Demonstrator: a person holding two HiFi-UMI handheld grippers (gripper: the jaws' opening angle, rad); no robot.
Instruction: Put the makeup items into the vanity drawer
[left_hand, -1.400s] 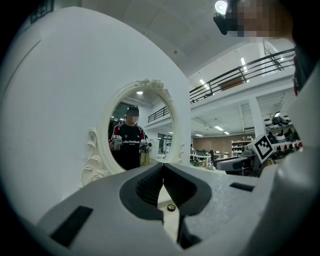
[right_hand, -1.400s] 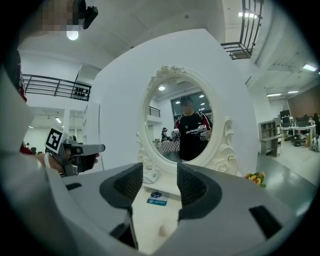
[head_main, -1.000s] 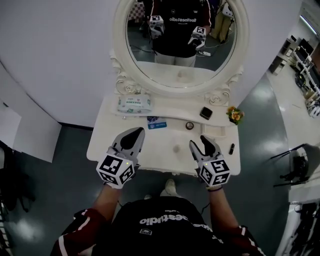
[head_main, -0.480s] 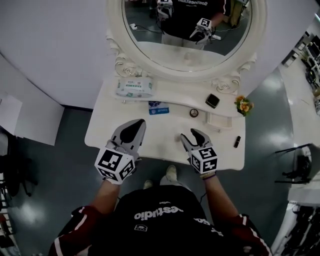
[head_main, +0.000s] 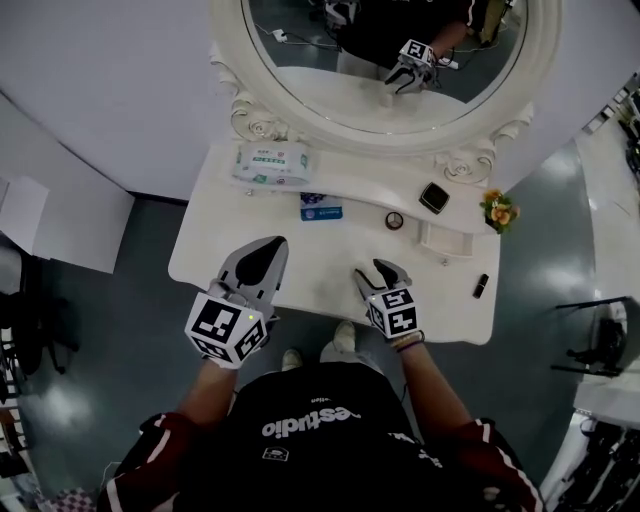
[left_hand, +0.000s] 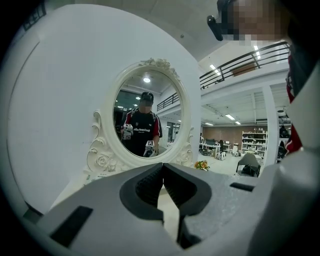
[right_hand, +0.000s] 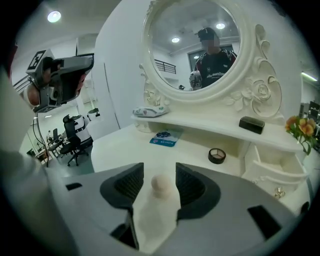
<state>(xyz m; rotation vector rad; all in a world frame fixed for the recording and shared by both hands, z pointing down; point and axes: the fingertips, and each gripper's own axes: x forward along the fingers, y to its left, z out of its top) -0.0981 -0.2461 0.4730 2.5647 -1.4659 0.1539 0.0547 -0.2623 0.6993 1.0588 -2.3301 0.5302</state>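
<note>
The white vanity (head_main: 215, 262) carries a blue packet (head_main: 321, 207), a round compact (head_main: 395, 220), a black square compact (head_main: 434, 197) and a dark lipstick (head_main: 481, 285) near the right edge. My right gripper (head_main: 378, 275) is open over the front middle of the top. A small cream knob (right_hand: 161, 184) stands between its jaws with a gap on each side. The left gripper (head_main: 262, 262) hovers over the front left of the top, shut and empty, its jaws (left_hand: 163, 167) meeting at the tip.
A wipes pack (head_main: 270, 160) lies on the raised shelf under the oval mirror (head_main: 385, 60). A small drawer (head_main: 447, 240) at the right stands pulled out. Orange flowers (head_main: 498, 211) sit at the far right corner. Grey floor surrounds the vanity.
My right gripper has moved left and closer to the body, so that its jaws now flank the knob. The left gripper has barely moved.
</note>
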